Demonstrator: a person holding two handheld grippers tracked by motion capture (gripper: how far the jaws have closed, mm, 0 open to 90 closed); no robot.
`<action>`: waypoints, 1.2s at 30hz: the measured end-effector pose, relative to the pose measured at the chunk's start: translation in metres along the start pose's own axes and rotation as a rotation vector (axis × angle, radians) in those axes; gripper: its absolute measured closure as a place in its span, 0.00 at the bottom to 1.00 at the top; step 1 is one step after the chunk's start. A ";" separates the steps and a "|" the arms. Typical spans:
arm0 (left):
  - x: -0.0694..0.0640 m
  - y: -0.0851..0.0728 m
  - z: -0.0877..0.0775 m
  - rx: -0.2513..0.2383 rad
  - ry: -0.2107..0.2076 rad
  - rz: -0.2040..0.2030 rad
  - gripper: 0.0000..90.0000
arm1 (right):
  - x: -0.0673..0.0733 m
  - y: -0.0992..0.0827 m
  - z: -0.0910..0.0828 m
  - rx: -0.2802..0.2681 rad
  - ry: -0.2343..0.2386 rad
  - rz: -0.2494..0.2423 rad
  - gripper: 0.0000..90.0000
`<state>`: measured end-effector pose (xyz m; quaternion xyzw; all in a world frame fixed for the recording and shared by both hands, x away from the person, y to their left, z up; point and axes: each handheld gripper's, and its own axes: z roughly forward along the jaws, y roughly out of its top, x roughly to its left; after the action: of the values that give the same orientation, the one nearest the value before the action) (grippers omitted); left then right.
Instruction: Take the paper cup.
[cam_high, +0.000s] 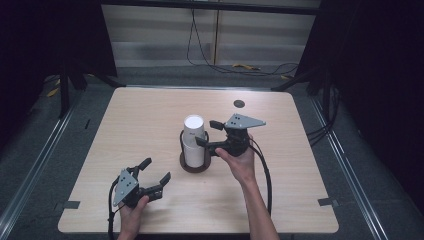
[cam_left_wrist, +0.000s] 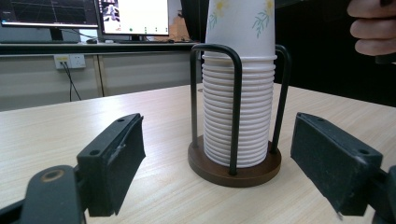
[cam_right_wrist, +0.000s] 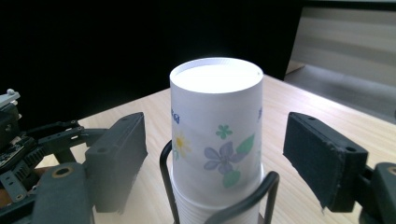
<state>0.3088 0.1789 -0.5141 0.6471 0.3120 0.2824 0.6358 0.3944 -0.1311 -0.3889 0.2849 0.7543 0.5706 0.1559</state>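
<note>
Now top cup (cam_right_wrist: 216, 135) between right gripper (cam_right_wrist: 229, 154) fingers (cam_right_wrist: 116, 158), untouched.

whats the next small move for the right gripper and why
Probably close the right gripper on the top cup: its fingers flank the cup on both sides with gaps, not yet touching, above the rack loops. Then it could lift the cup off the stack.

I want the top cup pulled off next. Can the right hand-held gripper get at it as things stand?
Probably yes: the right hand-held gripper has open jaws either side of the top cup, which rises above the black wire holder.
</note>
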 end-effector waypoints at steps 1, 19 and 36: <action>0.000 0.000 0.000 0.000 -0.001 0.000 0.19 | -0.001 0.001 0.002 0.009 -0.002 -0.001 0.19; 0.001 0.000 -0.001 0.001 -0.009 0.004 0.19 | -0.008 0.022 0.028 0.121 0.043 -0.007 0.22; 0.001 0.000 -0.001 -0.005 -0.011 0.002 0.19 | -0.010 0.025 0.044 0.195 0.054 -0.002 0.25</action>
<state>0.3090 0.1801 -0.5145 0.6472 0.3073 0.2804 0.6388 0.4333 -0.0984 -0.3793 0.2824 0.8105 0.5017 0.1078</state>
